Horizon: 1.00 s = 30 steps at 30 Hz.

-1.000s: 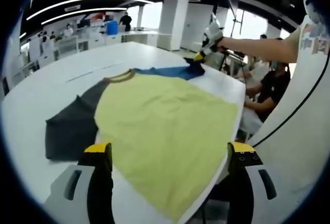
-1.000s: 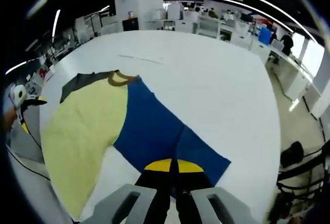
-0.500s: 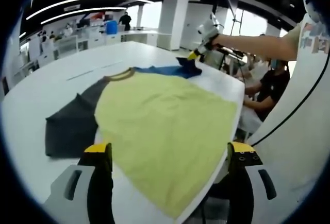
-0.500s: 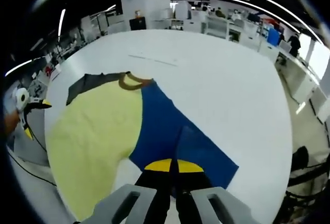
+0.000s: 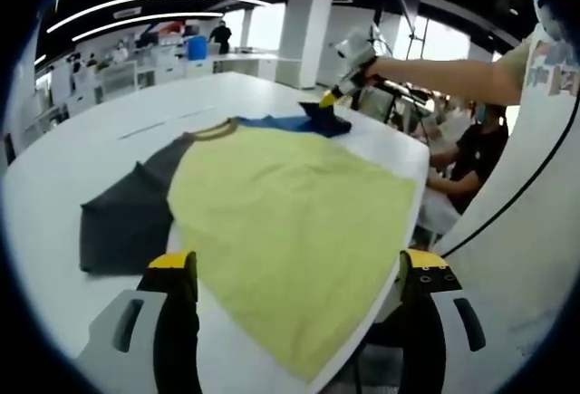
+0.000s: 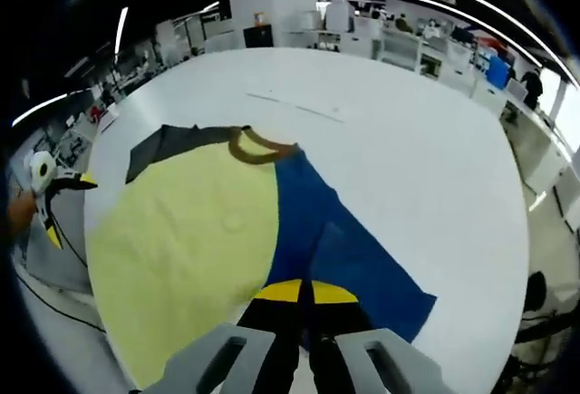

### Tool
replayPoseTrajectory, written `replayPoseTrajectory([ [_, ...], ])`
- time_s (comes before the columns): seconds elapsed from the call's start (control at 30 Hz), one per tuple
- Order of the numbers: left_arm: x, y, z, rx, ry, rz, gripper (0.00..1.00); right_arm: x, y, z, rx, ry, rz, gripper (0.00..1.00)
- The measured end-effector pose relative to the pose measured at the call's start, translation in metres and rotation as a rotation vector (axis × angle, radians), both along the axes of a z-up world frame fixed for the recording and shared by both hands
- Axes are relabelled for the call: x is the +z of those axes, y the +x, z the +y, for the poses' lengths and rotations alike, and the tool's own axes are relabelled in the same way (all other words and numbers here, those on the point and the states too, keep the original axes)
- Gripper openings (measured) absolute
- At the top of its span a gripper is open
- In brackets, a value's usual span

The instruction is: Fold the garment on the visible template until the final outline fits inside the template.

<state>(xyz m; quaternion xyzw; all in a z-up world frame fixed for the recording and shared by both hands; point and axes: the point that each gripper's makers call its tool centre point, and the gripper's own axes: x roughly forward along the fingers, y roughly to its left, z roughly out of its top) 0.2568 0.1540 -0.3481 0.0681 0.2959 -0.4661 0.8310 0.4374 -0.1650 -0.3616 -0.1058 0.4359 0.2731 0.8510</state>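
Right gripper folding the blue sleeve inward over the shirt.

The shirt (image 5: pixel 290 231) lies flat on the white table (image 5: pixel 72 158), yellow body toward the near edge, grey sleeve (image 5: pixel 122 226) spread to one side, brown collar (image 6: pixel 258 147) at the far end. The right gripper (image 6: pixel 302 299) has its jaws closed on the edge of the blue sleeve (image 6: pixel 349 249), which the left gripper view shows raised a little off the table. The left gripper (image 5: pixel 299 276) hovers over the hem with jaws wide apart, holding nothing. No template outline is discernible. Judged step: first sleeve fold. Next, the sleeve likely needs carrying across the yellow body and laying flat before letting go.
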Motion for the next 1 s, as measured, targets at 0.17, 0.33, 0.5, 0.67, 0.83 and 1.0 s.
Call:
replayPoseTrajectory([
  [0.17,-0.001,-0.001,0.002,0.004,-0.001,0.005,0.89,-0.001,0.002,0.014,0.023,0.002,0.003,0.0],
  [0.33,-0.001,-0.002,0.004,0.002,0.002,0.007,0.89,0.0,0.005,0.023,0.035,0.004,0.004,0.0],
  [0.5,-0.002,-0.002,0.006,-0.002,0.013,0.007,0.89,0.001,0.008,0.034,0.051,0.01,0.005,0.0],
  [0.67,-0.003,0.0,0.008,0.003,0.01,0.01,0.88,0.003,0.011,0.046,0.069,0.014,0.002,0.0],
  [0.83,-0.004,-0.001,0.01,0.002,0.01,0.012,0.88,0.004,0.013,0.055,0.087,0.009,-0.001,0.0],
  [1.0,-0.005,-0.001,0.01,0.004,0.007,0.016,0.88,0.004,0.016,0.064,0.102,0.01,-0.001,0.0],
])
